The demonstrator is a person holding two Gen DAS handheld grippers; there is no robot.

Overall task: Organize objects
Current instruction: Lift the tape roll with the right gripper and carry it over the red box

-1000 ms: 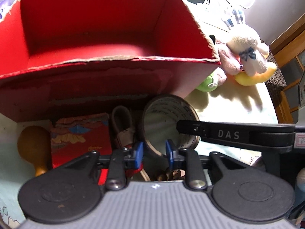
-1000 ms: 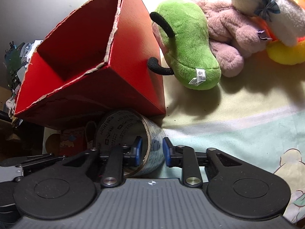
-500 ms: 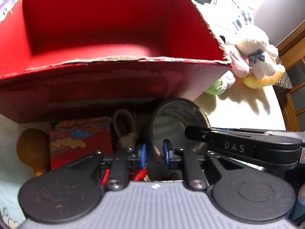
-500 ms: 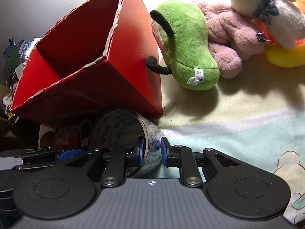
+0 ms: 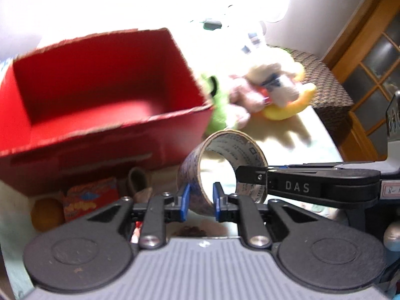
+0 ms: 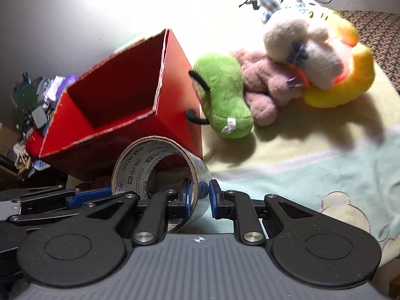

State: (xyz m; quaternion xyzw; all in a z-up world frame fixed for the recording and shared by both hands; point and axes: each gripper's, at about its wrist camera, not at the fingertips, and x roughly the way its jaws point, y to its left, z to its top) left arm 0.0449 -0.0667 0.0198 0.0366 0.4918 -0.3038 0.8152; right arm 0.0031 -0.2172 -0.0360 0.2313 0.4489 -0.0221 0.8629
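Red cardboard forms the open-topped box (image 5: 100, 105), standing at the far left of the bedspread (image 6: 312, 170), its inside showing only bare red walls and floor. Just near of its right corner a roll of packing tape (image 6: 160, 172) stands on edge, clear of the surface below, and both tools bite its wall: the right gripper (image 6: 198, 197) pinches the printed band between its blue pads, and the left gripper (image 5: 200, 198) clamps the opposite side, though there blur makes the exact contact hard to read. In the left wrist view the right tool crosses as a black bar marked DAS. Under the box's near wall, half shadowed, sit a small red printed carton (image 5: 91, 197), a brown rounded object (image 5: 46, 215) I cannot identify, and a dark looped strap (image 5: 137, 181). To the right lie plush toys: a green one (image 6: 225, 100) touching the box, a pink one (image 6: 262, 85), a white one (image 6: 302, 50) over a yellow one (image 6: 350, 80).
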